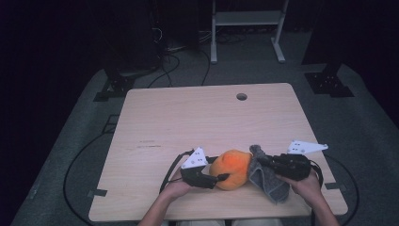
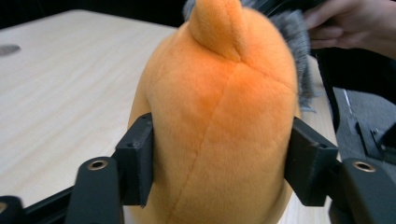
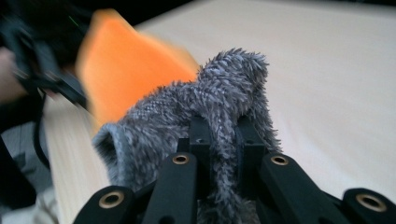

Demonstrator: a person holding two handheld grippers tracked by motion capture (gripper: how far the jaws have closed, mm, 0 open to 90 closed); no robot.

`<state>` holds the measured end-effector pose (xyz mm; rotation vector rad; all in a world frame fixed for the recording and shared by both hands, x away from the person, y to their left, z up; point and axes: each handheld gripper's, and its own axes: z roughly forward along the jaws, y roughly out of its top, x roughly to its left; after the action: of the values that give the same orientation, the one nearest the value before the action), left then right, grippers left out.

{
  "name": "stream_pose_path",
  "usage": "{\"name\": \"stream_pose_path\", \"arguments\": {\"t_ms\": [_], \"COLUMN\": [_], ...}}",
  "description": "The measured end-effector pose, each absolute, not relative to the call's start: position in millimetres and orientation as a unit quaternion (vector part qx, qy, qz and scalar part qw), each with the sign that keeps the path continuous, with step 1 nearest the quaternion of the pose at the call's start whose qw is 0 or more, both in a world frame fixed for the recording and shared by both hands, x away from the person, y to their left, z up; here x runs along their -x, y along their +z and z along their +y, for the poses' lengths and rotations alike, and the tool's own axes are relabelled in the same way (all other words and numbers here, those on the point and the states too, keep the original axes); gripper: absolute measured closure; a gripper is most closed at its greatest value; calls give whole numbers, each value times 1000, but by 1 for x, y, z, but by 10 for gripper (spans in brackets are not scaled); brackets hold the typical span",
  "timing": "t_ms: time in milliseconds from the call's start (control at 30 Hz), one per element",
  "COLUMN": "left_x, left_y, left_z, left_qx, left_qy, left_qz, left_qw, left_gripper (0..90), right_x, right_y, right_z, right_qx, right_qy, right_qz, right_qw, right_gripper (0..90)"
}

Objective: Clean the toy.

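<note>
Wooden table [image 1: 188, 117]: left fingers [image 2: 135, 158] clamp orange plush [image 2: 219, 121], right fingers [image 3: 201, 140] clamp grey cloth [image 3: 224, 88]

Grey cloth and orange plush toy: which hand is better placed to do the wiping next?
Probably the right. The right tongs are clamped on the grey cloth, which lies against the orange plush toy. The left tongs grip the toy on both sides, steadying it.

We find no text, label, brand or number that we can read. A faint dark mark, like a short printed line, lies on the bench [image 1: 155, 117] left of centre in the high view, but it is too small for us to make out.
</note>
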<state>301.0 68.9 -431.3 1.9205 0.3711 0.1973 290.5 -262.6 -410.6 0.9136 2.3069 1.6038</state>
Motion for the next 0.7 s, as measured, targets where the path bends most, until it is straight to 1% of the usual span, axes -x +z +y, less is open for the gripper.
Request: {"name": "stream_pose_path", "arguments": {"t_ms": [100, 133, 200, 233, 367, 467, 500, 567, 700], "left_x": [-295, -293, -288, -288, -291, -292, -293, -294, -291], "left_y": [-417, -415, -410, -410, -409, -411, -411, -411, -417], "left_z": [67, 66, 64, 64, 71, 70, 70, 70, 57], "left_qx": [-818, -822, -828, -830, -828, -836, -838, -838, -851], "left_qy": [107, 115, 125, 127, 118, 126, 125, 122, 120], "left_qz": [144, 138, 123, 125, 140, 140, 141, 148, 137], "left_qw": [547, 541, 533, 529, 530, 515, 513, 511, 492], "left_gripper": [372, 374, 374, 374, 376, 375, 375, 375, 372], "right_x": [-282, -278, -277, -277, -286, -296, -298, -296, -284], "right_y": [-394, -388, -387, -388, -404, -425, -426, -420, -397], "right_z": [-253, -242, -237, -232, -233, -234, -235, -236, -230], "right_qx": [-283, -266, -260, -256, -284, -313, -316, -312, -279], "right_qy": [560, 568, 567, 564, 556, 522, 518, 528, 565], "right_qz": [771, 772, 775, 778, 775, 789, 791, 785, 770], "right_qw": [105, 104, 104, 104, 95, 82, 82, 86, 101], "right_gripper": [802, 802, 802, 802, 802, 802, 802, 802, 803]}}
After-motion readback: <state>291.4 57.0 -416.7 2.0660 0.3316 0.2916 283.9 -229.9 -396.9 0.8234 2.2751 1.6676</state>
